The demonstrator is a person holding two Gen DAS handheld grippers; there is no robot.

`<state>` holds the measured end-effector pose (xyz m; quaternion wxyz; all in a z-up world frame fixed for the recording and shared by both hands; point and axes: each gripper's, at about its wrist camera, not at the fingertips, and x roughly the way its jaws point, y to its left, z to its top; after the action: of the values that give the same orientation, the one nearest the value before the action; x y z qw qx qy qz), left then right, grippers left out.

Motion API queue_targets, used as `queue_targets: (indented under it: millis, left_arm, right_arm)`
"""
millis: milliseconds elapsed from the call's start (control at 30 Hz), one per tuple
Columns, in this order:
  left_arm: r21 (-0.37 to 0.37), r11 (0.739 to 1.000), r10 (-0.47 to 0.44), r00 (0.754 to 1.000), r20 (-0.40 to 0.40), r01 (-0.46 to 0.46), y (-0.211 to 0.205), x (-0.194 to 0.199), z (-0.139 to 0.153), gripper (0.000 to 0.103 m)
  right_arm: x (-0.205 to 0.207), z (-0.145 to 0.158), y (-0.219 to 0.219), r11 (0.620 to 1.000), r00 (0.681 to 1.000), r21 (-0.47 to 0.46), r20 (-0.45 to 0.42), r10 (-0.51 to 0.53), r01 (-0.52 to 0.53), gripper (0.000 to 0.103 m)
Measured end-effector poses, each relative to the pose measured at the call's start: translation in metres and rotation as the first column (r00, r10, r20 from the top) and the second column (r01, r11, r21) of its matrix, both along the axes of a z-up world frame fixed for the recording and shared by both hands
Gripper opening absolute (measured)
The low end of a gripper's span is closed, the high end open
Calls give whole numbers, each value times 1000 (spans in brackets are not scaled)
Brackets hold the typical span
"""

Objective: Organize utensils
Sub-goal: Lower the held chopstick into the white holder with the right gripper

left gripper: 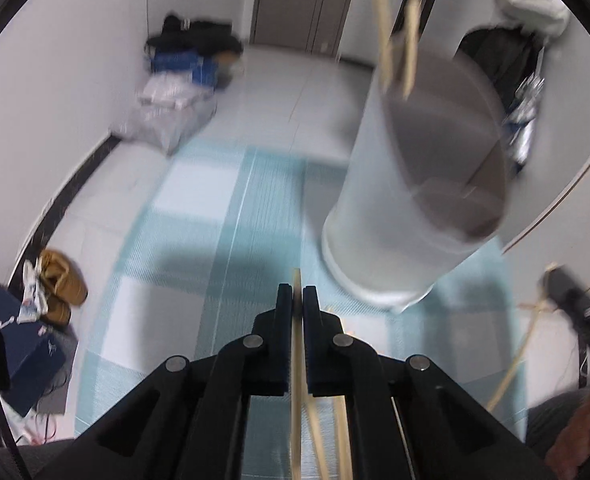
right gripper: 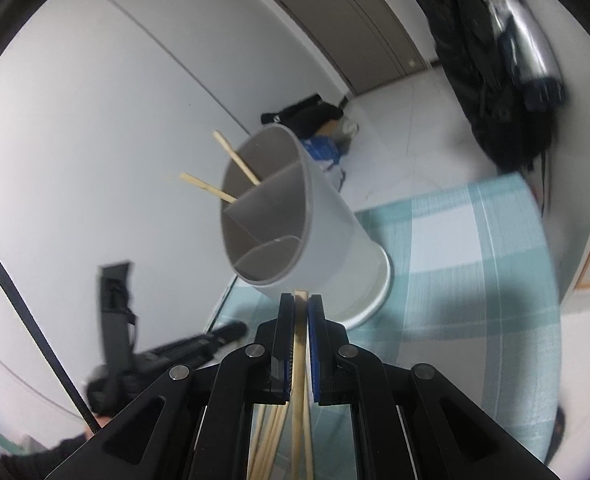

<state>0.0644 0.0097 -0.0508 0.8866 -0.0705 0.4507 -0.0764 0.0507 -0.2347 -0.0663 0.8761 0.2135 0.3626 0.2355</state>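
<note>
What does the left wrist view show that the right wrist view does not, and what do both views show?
Only the left wrist view: brown shoes and a dark blue box on the floor.

Only the right wrist view: the white holder's inner dividers, seen clearly.

Both: the white holder with two chopsticks inside, the checked cloth, and each hand-held gripper, left and right, shut on a chopstick.

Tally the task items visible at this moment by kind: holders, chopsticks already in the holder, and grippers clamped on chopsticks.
Holder: 1
Chopsticks in the holder: 2
Grippers clamped on chopsticks: 2, the left gripper and the right gripper
Total: 5
</note>
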Motion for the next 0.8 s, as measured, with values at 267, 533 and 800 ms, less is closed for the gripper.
queue_targets:
  millis: [267, 533, 800]
  left_arm:
    - [-41, 999, -18, 982, 189, 26, -5, -27, 46, 2]
    - [-30, 998, -53, 973, 224, 61, -8, -35, 57, 2]
    - [-34, 996, -71, 968, 241, 82, -8, -50, 72, 2]
  right_arm:
    - [-23, 28, 27, 992, 989, -126, 149, 15, 4, 6]
    - [-42, 33, 41, 983, 981, -184, 194, 8, 28, 6]
    - [-52, 43, 41, 977, 972, -201, 232, -17, 65, 6]
